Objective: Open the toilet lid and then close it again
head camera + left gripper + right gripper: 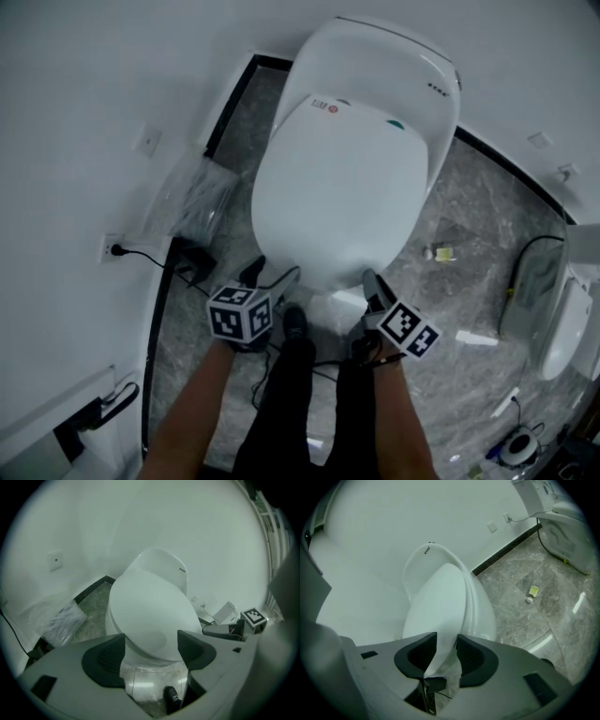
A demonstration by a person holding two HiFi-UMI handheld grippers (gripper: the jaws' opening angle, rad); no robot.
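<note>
The toilet lid [342, 187] was seen closed, its near edge pinched by the half-closed jaws of the right gripper [446, 645]; the left gripper [151, 645] was held wide open, empty. The lid would best be raised slowly.

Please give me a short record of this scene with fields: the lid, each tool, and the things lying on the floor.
toilet lid: down, covering the bowl
left tool: open, gripping nothing, pointed at the front of the lid
right tool: closed on the front edge of the toilet lid
floor: grey marble pattern
small bottle: on the floor, beside the toilet
plastic bag: clear, by the wall
</note>
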